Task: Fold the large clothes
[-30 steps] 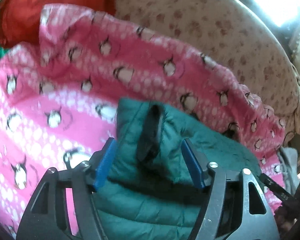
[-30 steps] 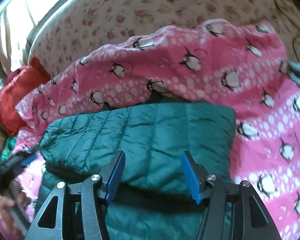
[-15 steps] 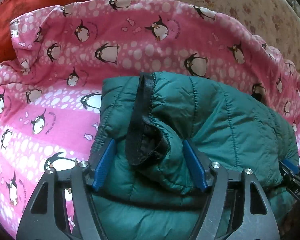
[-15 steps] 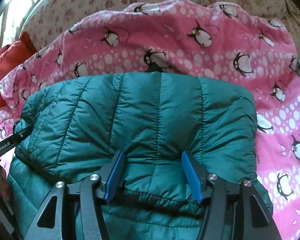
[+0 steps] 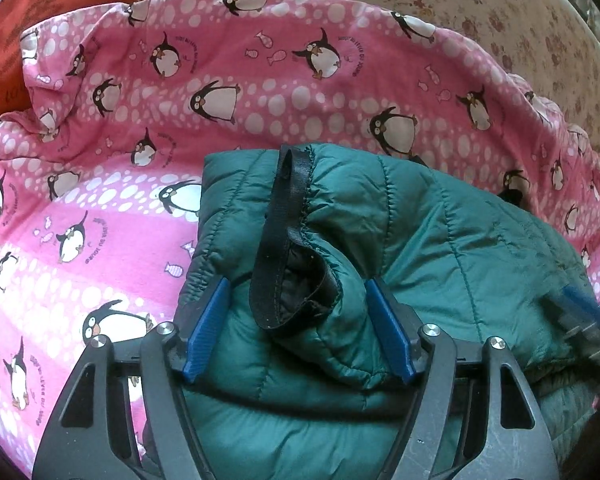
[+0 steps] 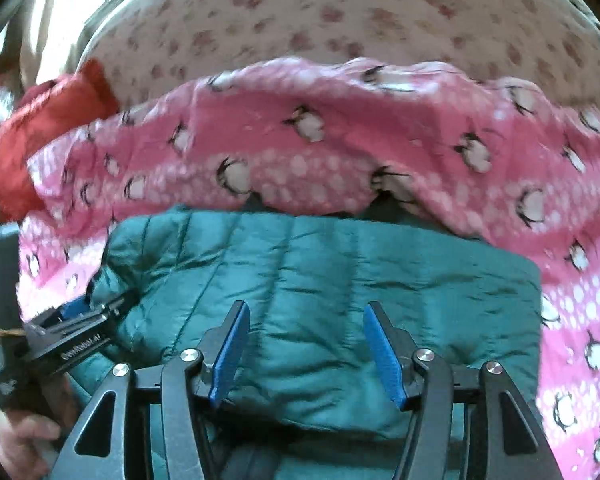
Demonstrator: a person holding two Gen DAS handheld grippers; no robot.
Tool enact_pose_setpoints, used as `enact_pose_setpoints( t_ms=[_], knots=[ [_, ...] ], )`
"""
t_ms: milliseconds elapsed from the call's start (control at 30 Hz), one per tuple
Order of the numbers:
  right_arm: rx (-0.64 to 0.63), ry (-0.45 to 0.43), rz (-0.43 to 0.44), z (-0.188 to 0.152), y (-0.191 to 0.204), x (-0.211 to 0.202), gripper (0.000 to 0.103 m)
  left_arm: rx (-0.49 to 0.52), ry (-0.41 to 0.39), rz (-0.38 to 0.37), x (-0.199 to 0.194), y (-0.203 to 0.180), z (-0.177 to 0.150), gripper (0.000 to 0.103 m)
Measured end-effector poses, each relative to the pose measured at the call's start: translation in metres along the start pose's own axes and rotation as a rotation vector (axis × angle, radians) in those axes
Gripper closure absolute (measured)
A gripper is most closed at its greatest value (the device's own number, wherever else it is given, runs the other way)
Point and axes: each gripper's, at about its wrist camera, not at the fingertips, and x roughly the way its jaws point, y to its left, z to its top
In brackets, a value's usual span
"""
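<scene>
Under everything you have the flowered bed sheet, with the pink penguin blanket spread over it. The green quilted jacket lies folded on that blanket, right below both your tools. Your left gripper has its fingers spread, straddling the black-edged cuff without squeezing it. Your right gripper hangs above the jacket, fingers apart and empty.

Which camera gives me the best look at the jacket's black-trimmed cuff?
Left wrist view: the cuff lies sharp and centred between the left gripper's jaws. The right wrist view is blurred and shows only the green jacket's quilted surface, no cuff.
</scene>
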Motion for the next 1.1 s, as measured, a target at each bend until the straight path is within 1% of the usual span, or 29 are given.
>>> enact_pose_setpoints(
  t_ms=[67,133,267,300,333,400,433,500,567,633,733,833,933,1000,1100],
  knots=[
    [-0.008,0.031,-0.026,-0.012,0.003,0.018,0.045,0.001,0.0,-0.001,0.0,0.0,0.0,0.032],
    [-0.014,0.017,-0.027,-0.02,0.001,0.025,0.045,0.005,0.001,0.003,0.001,-0.001,-0.001,0.032],
    [0.002,0.053,0.025,-0.013,-0.009,0.015,0.045,0.005,0.0,0.001,0.002,-0.001,-0.001,0.031],
    [0.01,0.042,0.033,-0.012,-0.013,0.008,0.045,0.003,0.0,0.0,0.003,0.0,-0.001,0.031],
    [0.021,0.009,0.025,-0.01,-0.021,-0.005,0.045,0.002,0.0,-0.001,0.003,0.0,-0.002,0.031],
    [0.027,-0.039,-0.017,-0.01,-0.033,-0.021,0.045,0.003,-0.002,0.0,0.003,0.0,-0.002,0.031],
    [0.034,-0.058,-0.054,-0.011,-0.044,-0.029,0.045,0.003,-0.002,0.0,0.003,0.0,-0.002,0.031],
    [0.056,-0.065,-0.1,-0.015,-0.061,-0.035,0.045,0.004,-0.003,0.001,0.003,0.0,-0.002,0.03],
    [0.092,-0.039,-0.154,-0.022,-0.082,-0.031,0.045,0.007,-0.007,0.006,0.004,-0.001,-0.002,0.028],
    [0.14,0.023,-0.198,-0.031,-0.1,-0.015,0.045,0.01,-0.009,0.007,0.005,-0.002,-0.003,0.024],
    [0.156,0.047,-0.176,-0.046,-0.108,0.0,0.044,0.019,-0.011,0.017,0.005,-0.005,-0.003,0.023],
    [0.144,0.05,-0.195,-0.045,-0.106,-0.002,0.044,0.019,-0.007,0.011,0.004,-0.005,-0.002,0.023],
    [0.151,0.037,-0.183,-0.042,-0.106,-0.017,0.044,0.018,0.002,0.001,-0.005,0.0,-0.001,0.023],
    [0.151,0.009,-0.172,-0.043,-0.106,-0.032,0.044,0.009,-0.002,-0.005,-0.016,0.006,-0.001,0.024],
    [0.143,-0.029,-0.184,-0.047,-0.107,-0.052,0.044,-0.009,-0.02,-0.003,-0.033,0.015,-0.002,0.024]
  ],
)
